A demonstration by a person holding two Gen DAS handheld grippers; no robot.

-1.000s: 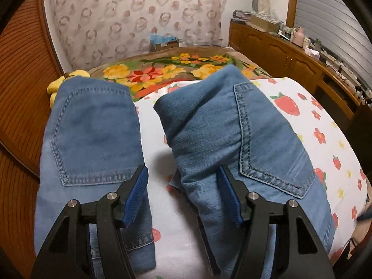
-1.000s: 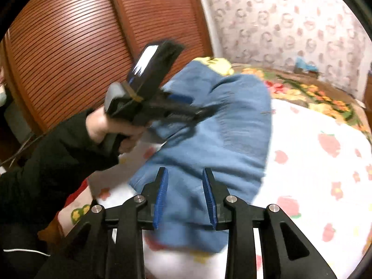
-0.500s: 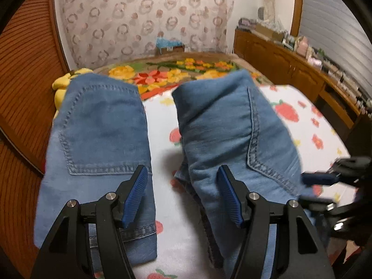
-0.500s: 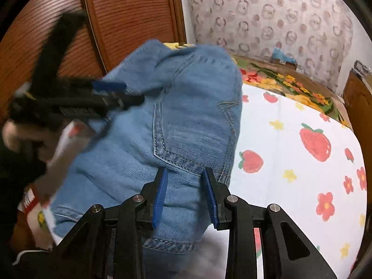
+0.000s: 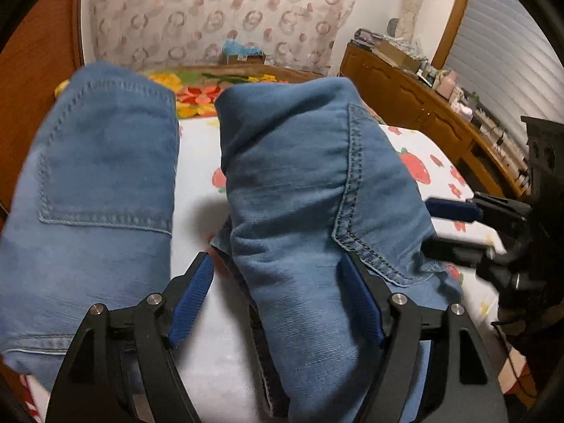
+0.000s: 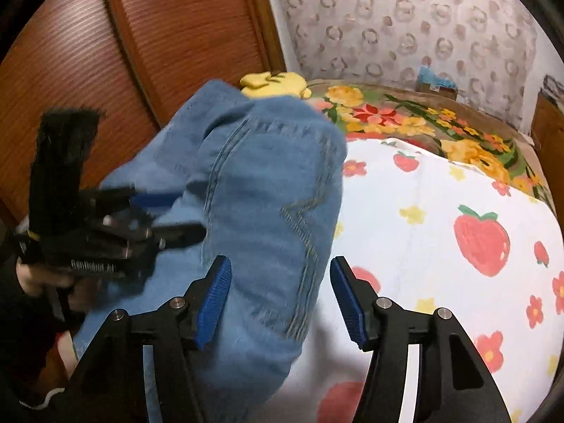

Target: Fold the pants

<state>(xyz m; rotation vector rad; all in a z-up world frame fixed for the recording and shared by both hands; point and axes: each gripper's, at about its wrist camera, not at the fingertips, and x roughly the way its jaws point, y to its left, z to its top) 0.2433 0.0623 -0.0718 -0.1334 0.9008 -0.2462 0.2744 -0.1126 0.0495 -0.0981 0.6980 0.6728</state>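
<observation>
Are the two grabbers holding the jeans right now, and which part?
No. Both the left gripper and the right gripper have just been opening, jaws apart around the nearer folded jeans, pads not pressing.

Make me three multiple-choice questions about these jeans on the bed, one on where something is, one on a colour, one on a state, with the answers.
1. In the left wrist view, the bare strip of strawberry sheet lies:
A. between the two denim halves
B. on top of the jeans
C. on the cabinet

2. The jeans are:
A. black
B. blue
C. green

3. The right gripper is:
A. shut on the sheet
B. open, denim between its pads
C. holding a pillow

Answers: A, white printed fabric shows between the two pocketed halves; B, the denim is light blue; B, its jaws have just been opening and stand apart around the denim edge.
</observation>
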